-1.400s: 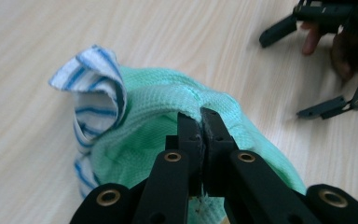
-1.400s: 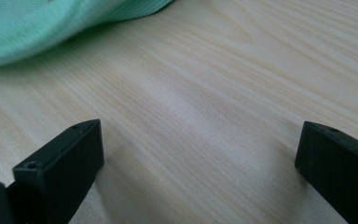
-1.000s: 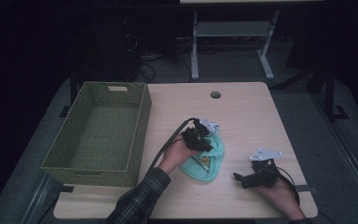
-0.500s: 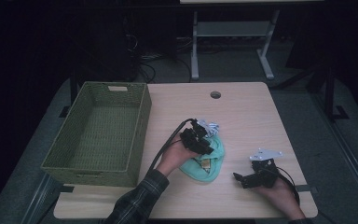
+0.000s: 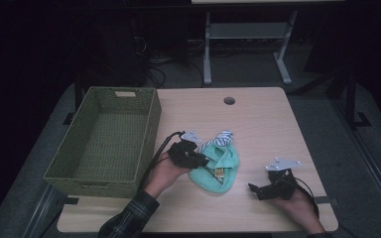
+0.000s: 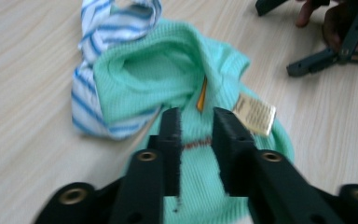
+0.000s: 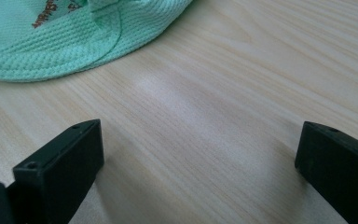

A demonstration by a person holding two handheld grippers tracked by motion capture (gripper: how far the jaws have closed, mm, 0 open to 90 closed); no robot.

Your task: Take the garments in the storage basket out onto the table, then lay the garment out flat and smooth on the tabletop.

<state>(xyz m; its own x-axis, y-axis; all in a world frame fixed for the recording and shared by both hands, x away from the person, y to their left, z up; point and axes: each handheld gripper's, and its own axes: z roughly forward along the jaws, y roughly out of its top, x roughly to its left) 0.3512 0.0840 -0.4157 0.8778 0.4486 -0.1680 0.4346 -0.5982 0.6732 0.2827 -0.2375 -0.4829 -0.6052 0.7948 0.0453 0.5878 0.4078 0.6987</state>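
Observation:
A mint green knitted garment point(image 5: 221, 166) lies crumpled on the wooden table point(image 5: 263, 124), with a blue-and-white striped piece point(image 5: 223, 137) at its far edge. My left gripper point(image 5: 204, 160) hovers at the garment's left side, pointing right. In the left gripper view its jaws point(image 6: 196, 116) stand a narrow gap apart and have just been closing. Nothing is pinched between them; the green cloth point(image 6: 168, 74), the striped piece point(image 6: 107, 28) and a yellow label point(image 6: 256, 114) lie beyond. My right gripper point(image 5: 256, 191) rests on the table to the right, wide open point(image 7: 191, 154), with the garment's hem point(image 7: 51, 46) ahead.
A green woven basket point(image 5: 148, 139) stands empty at the table's left side, close to the left hand. A cable hole point(image 5: 229, 100) sits near the table's far edge. Bare wood lies between the garment and the right gripper.
My left gripper has drawn back to the left, off the middle of the garment toward the basket. The garment now lies more exposed. The right gripper has not moved.

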